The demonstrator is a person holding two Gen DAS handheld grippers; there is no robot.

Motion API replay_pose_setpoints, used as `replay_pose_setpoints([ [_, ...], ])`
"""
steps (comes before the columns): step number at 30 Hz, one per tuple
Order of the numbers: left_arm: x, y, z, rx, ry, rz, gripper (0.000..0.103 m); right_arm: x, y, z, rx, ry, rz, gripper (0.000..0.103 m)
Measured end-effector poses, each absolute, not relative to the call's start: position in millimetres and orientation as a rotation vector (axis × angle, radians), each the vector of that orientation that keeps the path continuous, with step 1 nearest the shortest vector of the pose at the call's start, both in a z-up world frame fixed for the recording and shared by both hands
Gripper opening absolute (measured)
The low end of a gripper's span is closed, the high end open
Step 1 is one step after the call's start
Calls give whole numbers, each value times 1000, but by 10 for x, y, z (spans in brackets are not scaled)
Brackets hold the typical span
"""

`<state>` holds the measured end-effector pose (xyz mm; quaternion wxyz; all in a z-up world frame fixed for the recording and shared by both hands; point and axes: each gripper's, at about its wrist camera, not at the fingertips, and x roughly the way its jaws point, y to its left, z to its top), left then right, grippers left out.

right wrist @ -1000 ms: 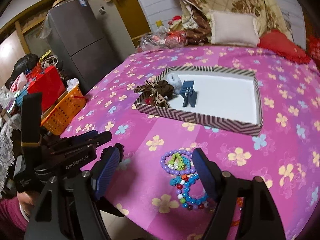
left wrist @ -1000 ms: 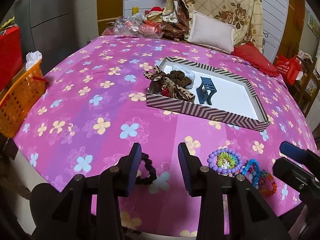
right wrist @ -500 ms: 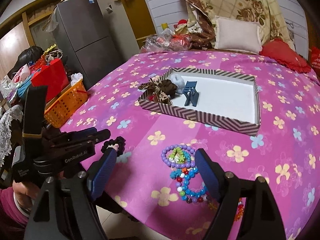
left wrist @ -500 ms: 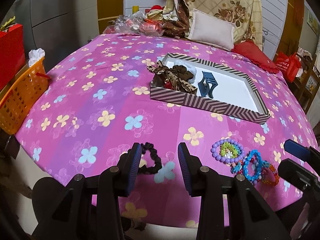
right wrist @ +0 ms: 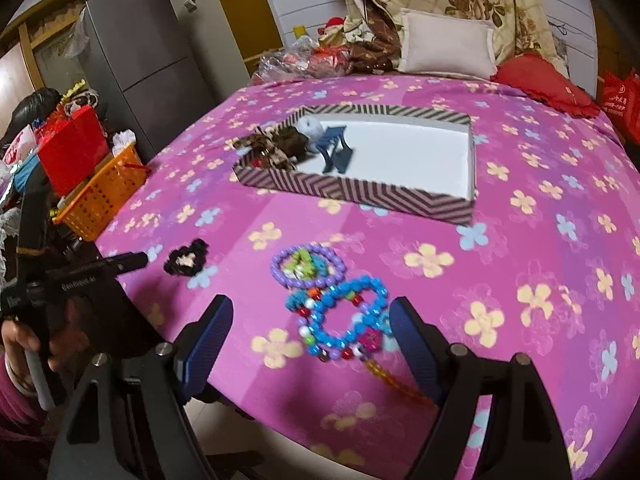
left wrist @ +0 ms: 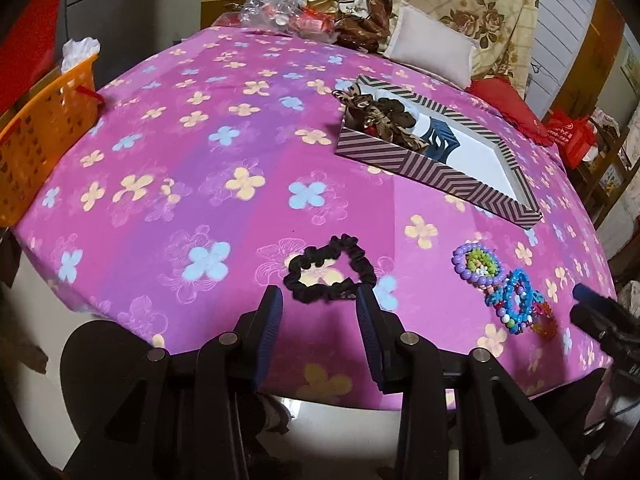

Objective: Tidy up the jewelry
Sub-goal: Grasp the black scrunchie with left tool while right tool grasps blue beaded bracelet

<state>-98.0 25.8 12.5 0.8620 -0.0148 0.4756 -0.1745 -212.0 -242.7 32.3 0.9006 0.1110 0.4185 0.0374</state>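
Left gripper [left wrist: 318,300] wide open, empty; black scrunchie [left wrist: 330,268] lies flat just ahead between its tips, long axis crosswise. Right gripper [right wrist: 310,320] also spread, empty, bead bracelets [right wrist: 338,312] between its fingers, probably not touching. Striped box [left wrist: 436,168] well beyond both.

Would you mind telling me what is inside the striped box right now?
The striped box holds a leopard-print scrunchie, a dark brown scrunchie, something pale grey and a blue claw clip. The rest is bare white floor. Anything beneath the scrunchies is hidden.
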Motion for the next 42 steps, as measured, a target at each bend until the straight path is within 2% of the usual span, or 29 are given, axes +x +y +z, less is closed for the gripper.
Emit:
replay_pose_setpoints([
  [4,-899,240,10,-44,1030,-365,40,-2135,-2425,198,210,892,77,82],
  [13,-707,272,-187,-62,1064,-283,40,-1831,-2436,189,159,901,80,54],
  [25,-578,133,-294,8,1060,-263,41,-1627,-2582,-64,88,1011,57,42],
  [30,-523,72,-296,13,1054,-269,41,-1503,-2610,-219,97,1040,84,25],
  [33,-495,52,-299,7,1053,-300,17,-1465,-2627,-243,115,1030,105,18],
  [34,-491,46,-296,2,1056,-310,14,-1470,-2640,-219,120,1023,102,16],
  [35,-488,46,-287,-5,1061,-326,12,-1476,-2654,-197,129,1015,105,10],
  [42,-524,-13,-17,-17,1003,-387,8,-1558,-2729,111,163,945,135,9],
])
